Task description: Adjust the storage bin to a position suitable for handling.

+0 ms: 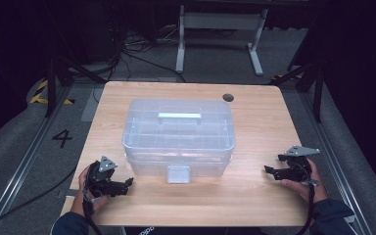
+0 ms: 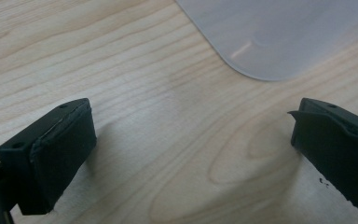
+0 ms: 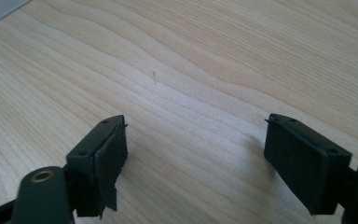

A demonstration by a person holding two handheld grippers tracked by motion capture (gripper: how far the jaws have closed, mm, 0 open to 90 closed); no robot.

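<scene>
We're at the approach step: one clear plastic storage box (image 1: 178,137) sits mid-table, lid on, front latch (image 1: 178,174) down and the one carry handle (image 1: 179,116) flat on top. Nothing is gripped yet.

Left gripper (image 1: 125,185) rests on the wooden table (image 1: 254,196) just off the box's front-left corner, nose pointing toward the box. Its jaws stand wide, nothing between them but bare wood; in the left gripper view a rounded corner of the box (image 2: 279,37) shows just beyond the jaw tips.

Right gripper (image 1: 272,165) sits well to the right of the box, level with its front edge, jaws also spread wide and empty. In the right gripper view the pads (image 3: 109,163) frame bare tabletop.

Our read: the job is the box, most likely the latch or lid. The next move calls for one gripper to swing in to the latch at the box's front centre and get a jaw under its lip, while the other braces the box so it doesn't slide.

Count: one box, one latch visible, one handle, two grippers, one table. One cable grommet hole (image 1: 228,97) sits behind the box's right rear corner.
</scene>
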